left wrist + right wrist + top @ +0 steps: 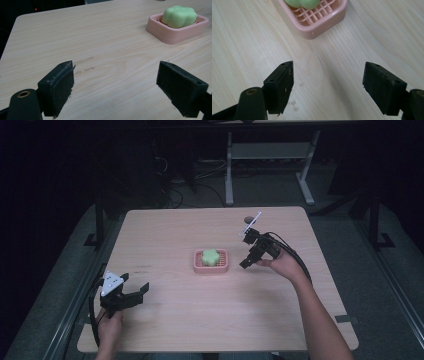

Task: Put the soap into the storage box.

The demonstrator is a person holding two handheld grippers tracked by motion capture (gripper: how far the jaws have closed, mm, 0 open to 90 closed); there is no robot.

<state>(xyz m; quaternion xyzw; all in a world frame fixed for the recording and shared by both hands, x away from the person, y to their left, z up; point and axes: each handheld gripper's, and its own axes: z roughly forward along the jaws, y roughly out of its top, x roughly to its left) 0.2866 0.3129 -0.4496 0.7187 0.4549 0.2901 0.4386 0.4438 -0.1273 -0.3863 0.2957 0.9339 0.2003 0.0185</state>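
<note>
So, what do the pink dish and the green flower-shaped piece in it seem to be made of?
The pink dish looks like moulded plastic: smooth satin walls, rounded corners and a grid floor. The green flower-shaped piece seems to be soap, or perhaps foam: matte, slightly waxy, with soft rounded lobes. The pictures do not settle which.

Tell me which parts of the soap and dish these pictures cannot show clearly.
- Right gripper view: green soap is cut off by the top edge.
- Left gripper view: the soap covers most of the floor of the pink dish.
- High view: the dish's grid is too small to make out.
</note>
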